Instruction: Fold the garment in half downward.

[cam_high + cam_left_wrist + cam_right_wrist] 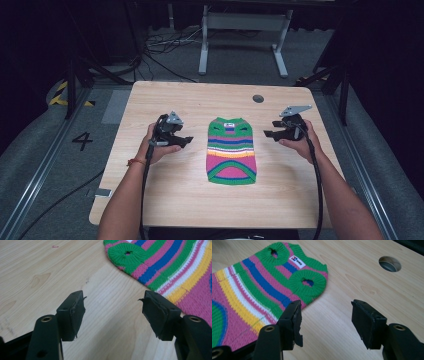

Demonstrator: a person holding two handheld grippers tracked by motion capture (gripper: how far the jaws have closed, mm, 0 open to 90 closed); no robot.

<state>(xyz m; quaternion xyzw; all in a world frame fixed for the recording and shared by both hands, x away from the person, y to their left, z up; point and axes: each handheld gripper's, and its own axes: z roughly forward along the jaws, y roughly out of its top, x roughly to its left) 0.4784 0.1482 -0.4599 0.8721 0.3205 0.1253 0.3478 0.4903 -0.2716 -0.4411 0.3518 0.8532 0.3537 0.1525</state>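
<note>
A: High view first. The striped knit sweater (231, 150) lies flat in the middle of the wooden surface (165, 200), neck end away from the person, hem end near. The left claw (183, 140) hangs just off its left edge and the right claw (269, 134) just off its right edge, both spread wide and holding nothing.

B: So the step in hand looks like the approach to a first grasp, probably for a fold. To my mind, both should come down at matching heights on the two edges, so the cloth lifts evenly and does not skew.

A: Left gripper view. The left claw (111, 315) is wide open over bare wood, its black pads (77, 315) frayed at the edges. The sweater (165, 270) sits up and to the right, apart from the jaws, with one round ribbed green armhole nearest.

B: That knit is chunky and soft (it will bunch easily). I would slide one jaw low along the wood under the edge and pinch both layers, not just the top one.

A: Right gripper view. The right claw (325, 323) is also wide open and empty. The sweater (257, 297) lies to its left, one jaw just over the edge below a green armhole; bands of pink, blue, green, white and yellow run across it, and a small white label (297, 261) sits at the collar. A round cable hole (389, 264) is cut in the smooth wood-grain surface (352, 285) beyond.

B: Grip the ribbed border there; it looks firmer than the body.
</note>
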